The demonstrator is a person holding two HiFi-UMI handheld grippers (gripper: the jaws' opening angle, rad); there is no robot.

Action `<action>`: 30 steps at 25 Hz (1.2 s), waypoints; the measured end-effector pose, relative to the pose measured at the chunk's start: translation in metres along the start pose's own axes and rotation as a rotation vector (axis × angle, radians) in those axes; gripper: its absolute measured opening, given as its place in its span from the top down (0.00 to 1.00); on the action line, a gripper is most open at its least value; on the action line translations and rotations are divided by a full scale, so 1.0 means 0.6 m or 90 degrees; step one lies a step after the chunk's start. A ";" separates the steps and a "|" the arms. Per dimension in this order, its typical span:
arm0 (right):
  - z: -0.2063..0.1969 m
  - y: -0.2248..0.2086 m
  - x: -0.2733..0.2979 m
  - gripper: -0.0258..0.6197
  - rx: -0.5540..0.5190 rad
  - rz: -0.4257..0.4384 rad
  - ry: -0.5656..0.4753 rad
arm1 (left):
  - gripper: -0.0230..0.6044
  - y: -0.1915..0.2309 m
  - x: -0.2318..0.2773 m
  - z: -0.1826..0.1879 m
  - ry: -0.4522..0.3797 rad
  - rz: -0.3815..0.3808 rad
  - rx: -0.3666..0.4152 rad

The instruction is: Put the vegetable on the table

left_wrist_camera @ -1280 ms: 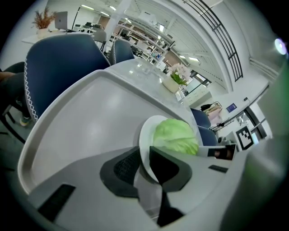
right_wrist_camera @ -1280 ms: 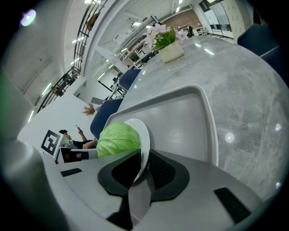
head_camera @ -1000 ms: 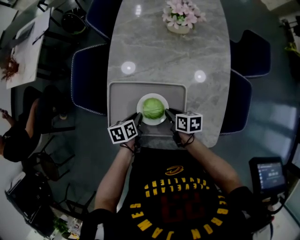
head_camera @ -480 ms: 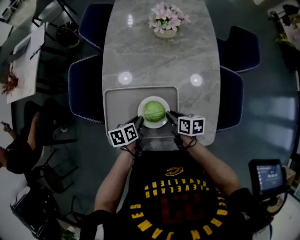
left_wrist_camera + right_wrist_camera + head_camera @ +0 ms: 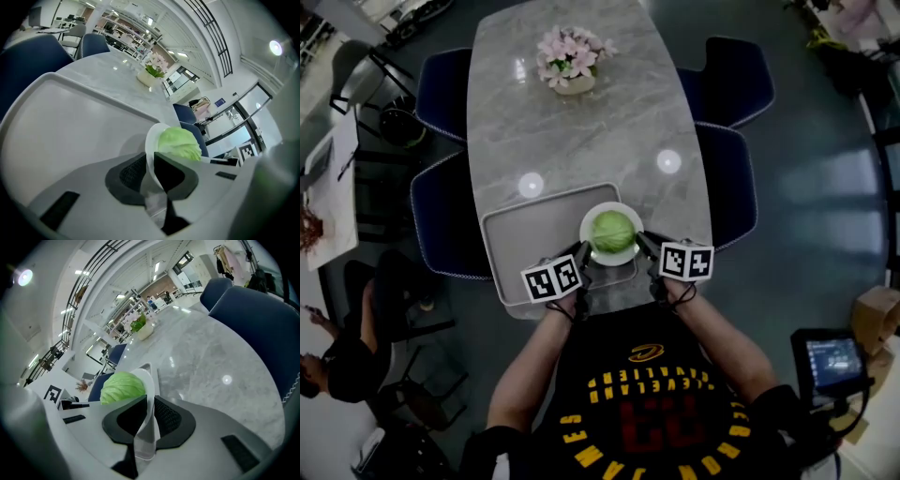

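Currently on my feeds, item by item. Surface [image 5: 609, 122]: grey marble, long, with blue chairs [image 5: 727, 178] along both sides. Flowers [image 5: 567, 58]: pink, in a pale pot at the far end. Tray [image 5: 525, 239]: grey, rectangular, at the near edge of the surface. Plate [image 5: 588, 225]: white, round, over the tray's right end and overlapping its right rim; I cannot tell whether it rests there or is raised. Cabbage [image 5: 613, 231]: one green head, sitting in the middle of the plate. Left gripper [image 5: 581, 255]: at the plate's near-left edge, its fingers [image 5: 131, 173] closed on the plate rim, which stands between the dark pads in the left gripper view. Right gripper [image 5: 645, 246]: at the plate's near-right edge, its fingers [image 5: 166, 418] likewise clamped on the rim, with the cabbage just beyond them. Screen [image 5: 831, 361]: small, lit, on the floor side to my right, well apart from the surface.
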State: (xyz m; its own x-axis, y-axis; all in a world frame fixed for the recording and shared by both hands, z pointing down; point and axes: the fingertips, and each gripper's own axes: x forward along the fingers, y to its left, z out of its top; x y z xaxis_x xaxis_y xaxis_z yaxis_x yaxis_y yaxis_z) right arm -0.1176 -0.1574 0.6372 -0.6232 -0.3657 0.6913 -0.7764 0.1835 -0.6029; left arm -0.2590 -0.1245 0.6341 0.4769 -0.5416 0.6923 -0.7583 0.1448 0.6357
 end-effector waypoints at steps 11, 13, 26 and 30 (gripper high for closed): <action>0.048 -0.119 -0.066 0.87 0.043 -0.029 -0.055 | 0.88 -0.105 0.097 -0.018 0.045 -0.029 0.037; 0.061 -0.138 -0.079 0.87 0.046 -0.030 -0.061 | 0.88 -0.126 0.113 -0.020 0.047 -0.028 0.036; 0.097 -0.268 -0.119 0.87 0.063 -0.045 -0.065 | 0.88 -0.204 0.226 -0.056 0.087 -0.009 0.032; 0.091 -0.293 -0.113 0.87 0.055 -0.048 -0.048 | 0.88 -0.203 0.247 -0.072 0.100 0.011 0.022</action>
State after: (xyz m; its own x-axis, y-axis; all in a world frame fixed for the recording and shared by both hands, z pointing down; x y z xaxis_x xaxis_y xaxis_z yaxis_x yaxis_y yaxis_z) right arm 0.0662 -0.2149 0.6744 -0.5522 -0.4434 0.7060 -0.8077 0.0746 -0.5849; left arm -0.0766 -0.1869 0.6740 0.5255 -0.4031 0.7493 -0.7804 0.1225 0.6132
